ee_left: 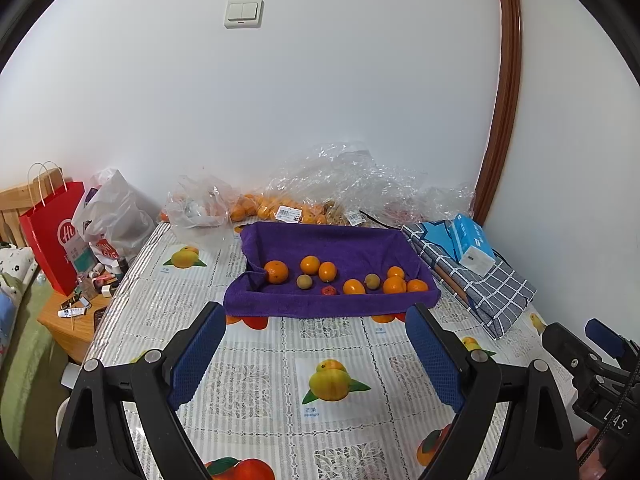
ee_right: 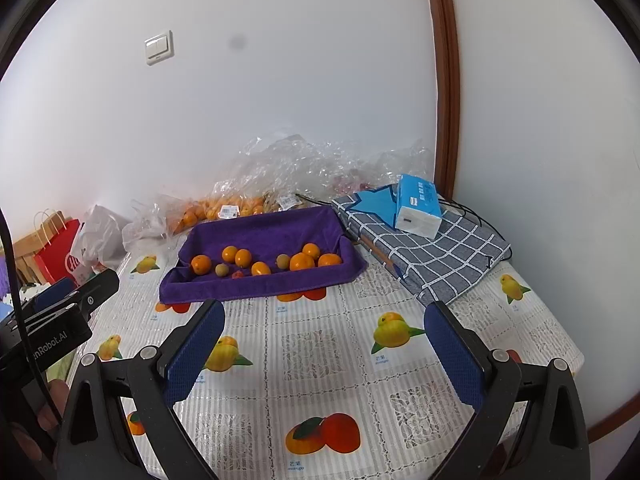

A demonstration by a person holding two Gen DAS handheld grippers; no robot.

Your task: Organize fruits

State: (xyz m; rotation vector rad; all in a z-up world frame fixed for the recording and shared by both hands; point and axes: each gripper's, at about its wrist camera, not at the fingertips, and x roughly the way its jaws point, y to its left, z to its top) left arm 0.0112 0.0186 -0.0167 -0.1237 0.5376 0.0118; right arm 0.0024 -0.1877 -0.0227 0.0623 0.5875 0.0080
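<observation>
A tray lined with a purple towel (ee_left: pixel 332 308) (ee_right: pixel 256 286) sits mid-table and holds several oranges (ee_left: pixel 276 271) (ee_right: pixel 201 264), two brownish-green round fruits (ee_left: pixel 304 281) (ee_right: pixel 222 269) and one small red fruit (ee_left: pixel 329 290) (ee_right: pixel 237 275). My left gripper (ee_left: pixel 316 316) hovers over the table in front of the tray, open, nothing between its blue pads. My right gripper (ee_right: pixel 324 314) is also open and empty, just short of the tray's front edge. Each gripper shows at the edge of the other's view.
Clear plastic bags with more oranges (ee_left: pixel 260 208) (ee_right: pixel 224 208) lie behind the tray against the wall. A checked cloth (ee_left: pixel 480 288) (ee_right: pixel 436 256) with a blue tissue pack (ee_left: pixel 472 244) (ee_right: pixel 418 206) lies right of it. Red paper bag (ee_left: pixel 50 236) and clutter stand left, off the table.
</observation>
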